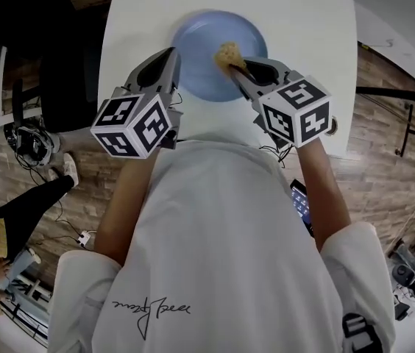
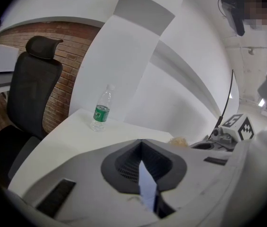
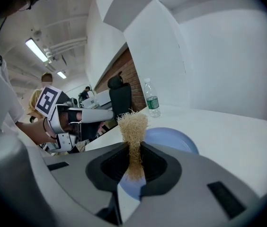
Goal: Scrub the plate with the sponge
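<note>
A white table is standing on wood-look flooring, beside a brick wall and a black office chair. A blue plate is lying on it near a water bottle whose green label is illegible. The right gripper is clamping the sponge over the plate. The left gripper is keeping its jaws together at the plate's left rim.

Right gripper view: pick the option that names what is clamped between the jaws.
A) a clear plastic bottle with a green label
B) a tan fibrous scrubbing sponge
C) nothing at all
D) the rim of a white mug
B: the right gripper has its jaws pinched on the tan fibrous scrubbing sponge, whose frayed top sticks up in front of the round light-blue plate. The clear plastic bottle stands apart on the white table.
</note>
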Demonstrator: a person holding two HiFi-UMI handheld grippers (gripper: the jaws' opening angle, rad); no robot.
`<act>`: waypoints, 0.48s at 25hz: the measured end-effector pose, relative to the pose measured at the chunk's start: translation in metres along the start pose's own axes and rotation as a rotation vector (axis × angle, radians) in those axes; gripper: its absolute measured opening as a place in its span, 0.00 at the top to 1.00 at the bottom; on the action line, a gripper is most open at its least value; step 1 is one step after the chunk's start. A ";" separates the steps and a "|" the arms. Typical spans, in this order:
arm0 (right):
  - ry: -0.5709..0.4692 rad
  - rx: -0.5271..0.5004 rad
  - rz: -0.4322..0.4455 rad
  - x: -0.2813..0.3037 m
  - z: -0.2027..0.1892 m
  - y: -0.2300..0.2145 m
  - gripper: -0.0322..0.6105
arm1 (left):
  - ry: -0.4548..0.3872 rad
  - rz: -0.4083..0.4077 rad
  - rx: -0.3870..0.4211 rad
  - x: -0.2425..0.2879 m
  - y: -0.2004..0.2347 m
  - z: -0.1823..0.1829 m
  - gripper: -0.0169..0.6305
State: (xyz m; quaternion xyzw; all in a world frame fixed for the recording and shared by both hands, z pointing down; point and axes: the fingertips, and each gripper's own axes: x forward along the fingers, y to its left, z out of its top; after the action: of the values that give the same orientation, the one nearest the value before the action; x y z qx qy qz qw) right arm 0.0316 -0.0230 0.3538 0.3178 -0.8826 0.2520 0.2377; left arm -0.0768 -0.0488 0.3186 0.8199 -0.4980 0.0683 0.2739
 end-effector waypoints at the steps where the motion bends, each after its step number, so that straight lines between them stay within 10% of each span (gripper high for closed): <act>1: -0.010 0.001 0.007 -0.006 0.001 0.001 0.87 | -0.004 -0.003 0.006 -0.001 -0.006 0.001 0.99; 12: -0.079 -0.020 -0.015 -0.035 0.010 0.004 0.87 | -0.039 -0.010 0.025 -0.015 -0.029 0.009 0.99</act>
State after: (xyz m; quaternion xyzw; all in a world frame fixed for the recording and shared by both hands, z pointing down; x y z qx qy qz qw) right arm 0.0503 -0.0110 0.3243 0.3316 -0.8915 0.2285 0.2076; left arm -0.0608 -0.0313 0.2937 0.8270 -0.4982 0.0570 0.2541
